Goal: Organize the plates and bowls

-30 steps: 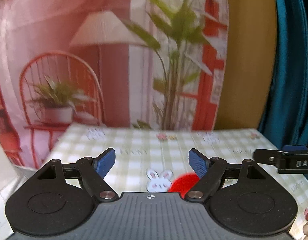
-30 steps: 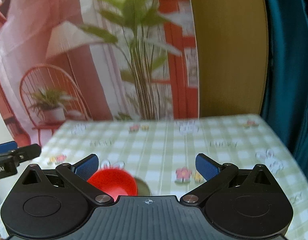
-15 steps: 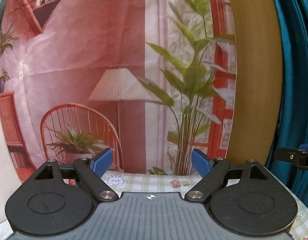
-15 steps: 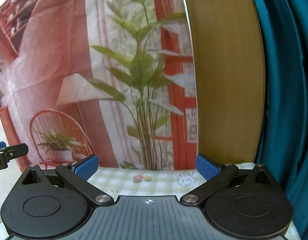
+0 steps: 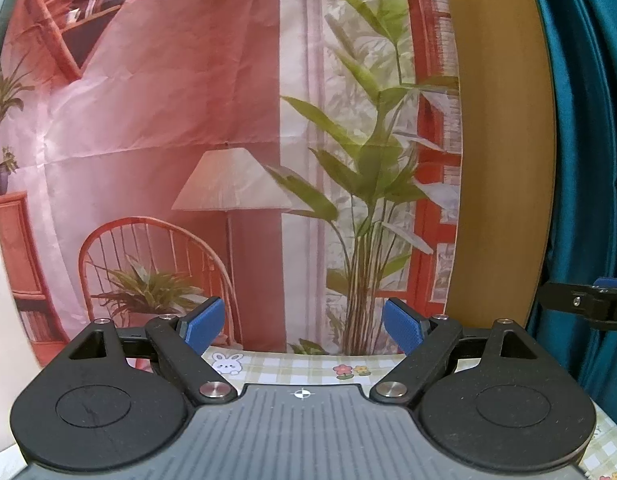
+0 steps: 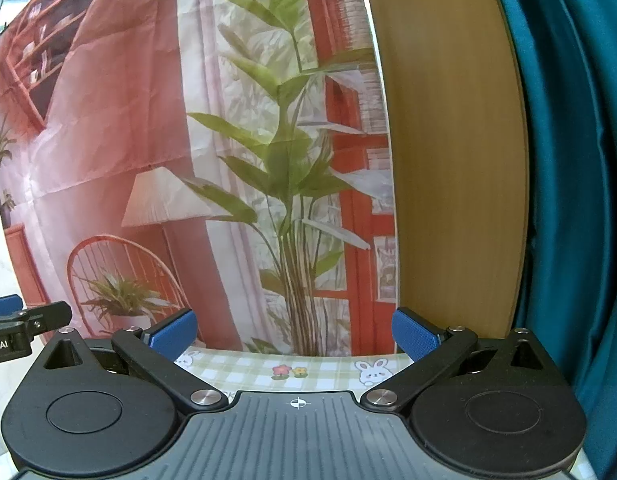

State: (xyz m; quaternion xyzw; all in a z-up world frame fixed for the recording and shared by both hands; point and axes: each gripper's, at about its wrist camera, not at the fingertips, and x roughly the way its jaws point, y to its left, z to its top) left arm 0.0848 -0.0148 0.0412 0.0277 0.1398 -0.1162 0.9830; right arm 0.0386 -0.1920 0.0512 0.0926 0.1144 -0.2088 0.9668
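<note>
Facing printed backdrop (image 5: 156,120) beyond checked tablecloth (image 5: 292,368).

Readable text — one item: "ot.AI", white letters, cut off by the frame edge, stood on the left gripper (image 6: 12,316) body.

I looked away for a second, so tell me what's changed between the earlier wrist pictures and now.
Both views tilted up: a second ago each showed the checked tablecloth with a red bowl on it. Now the bowl is out of sight, only the cloth's far edge shows, and the printed backdrop fills the frames. Unchanged: the left tool and right tool are open and empty.
</note>
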